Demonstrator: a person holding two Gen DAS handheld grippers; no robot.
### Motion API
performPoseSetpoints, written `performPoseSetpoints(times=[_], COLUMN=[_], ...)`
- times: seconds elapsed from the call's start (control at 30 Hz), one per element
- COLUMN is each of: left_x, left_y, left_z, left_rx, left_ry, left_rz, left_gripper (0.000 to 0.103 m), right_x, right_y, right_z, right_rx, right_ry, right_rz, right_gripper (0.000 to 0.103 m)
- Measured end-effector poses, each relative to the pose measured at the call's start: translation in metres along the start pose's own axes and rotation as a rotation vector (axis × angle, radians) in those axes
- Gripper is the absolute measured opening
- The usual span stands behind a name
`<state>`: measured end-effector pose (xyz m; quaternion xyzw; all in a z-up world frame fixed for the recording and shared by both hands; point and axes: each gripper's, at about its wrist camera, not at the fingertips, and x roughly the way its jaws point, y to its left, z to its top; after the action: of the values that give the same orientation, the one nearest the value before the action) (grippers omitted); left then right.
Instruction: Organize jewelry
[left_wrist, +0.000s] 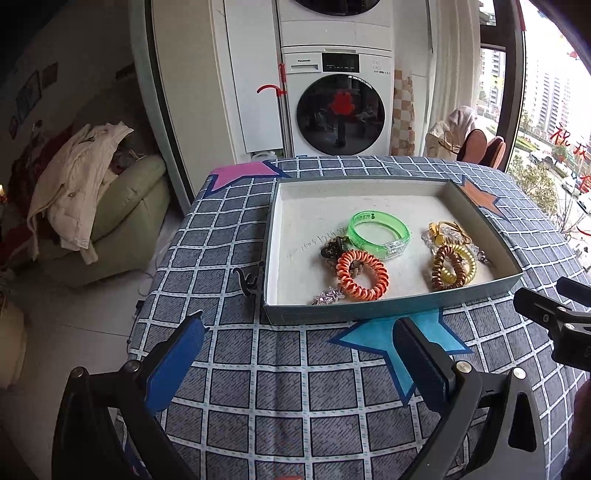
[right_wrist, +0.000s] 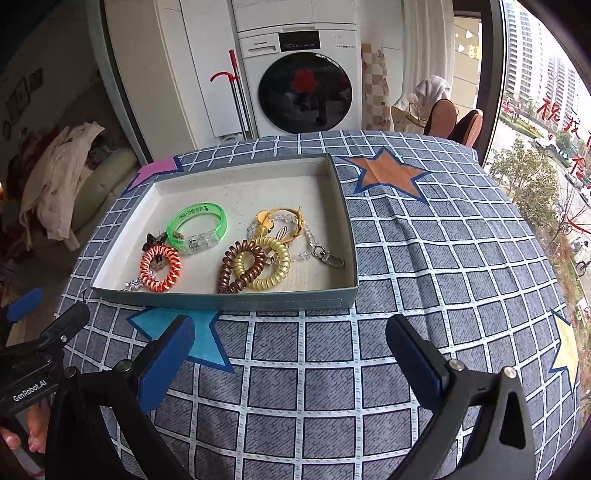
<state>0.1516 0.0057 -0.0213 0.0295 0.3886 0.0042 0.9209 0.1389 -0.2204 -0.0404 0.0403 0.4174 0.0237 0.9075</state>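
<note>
A shallow teal box (left_wrist: 369, 312) (right_wrist: 258, 302) with a white floor sits on the checked tablecloth. Inside lie a green bangle (left_wrist: 378, 232) (right_wrist: 196, 226), an orange spiral hair tie (left_wrist: 362, 275) (right_wrist: 160, 268), brown and yellow spiral ties (left_wrist: 453, 266) (right_wrist: 255, 264), a gold and crystal keychain (left_wrist: 445, 232) (right_wrist: 284, 225), a dark clip (left_wrist: 334, 248) and a sparkly star pin (left_wrist: 328, 296) (right_wrist: 133, 284). A black hair clip (left_wrist: 248, 281) lies on the cloth just left of the box. My left gripper (left_wrist: 299, 354) and right gripper (right_wrist: 290, 354) are open and empty, in front of the box.
The tablecloth (left_wrist: 280, 387) carries star patches: blue (left_wrist: 388, 339), pink (left_wrist: 240, 173), orange (right_wrist: 388, 171), yellow (right_wrist: 567, 350). A washing machine (left_wrist: 338, 107) stands behind the table, an armchair with clothes (left_wrist: 96, 199) at left, a window (right_wrist: 546, 129) at right.
</note>
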Motion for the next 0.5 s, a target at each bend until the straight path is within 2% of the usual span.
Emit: performPoseSetpoints(times=[0.2,0.5], left_x=[-0.022,-0.046], left_y=[0.001,-0.003], left_z=[-0.009,-0.037], left_rx=[-0.039,-0.035], left_ry=[-0.049,-0.090], left_rz=[-0.012,0.024], left_gripper=[0.103,0.103], right_x=[-0.027,-0.056], right_y=[0.001,0.014], right_z=[-0.009,-0.031], right_rx=[-0.008,-0.058], right_ry=[-0.079,-0.149], right_rz=[-0.023,-0.064], right_gripper=[0.103,0.103])
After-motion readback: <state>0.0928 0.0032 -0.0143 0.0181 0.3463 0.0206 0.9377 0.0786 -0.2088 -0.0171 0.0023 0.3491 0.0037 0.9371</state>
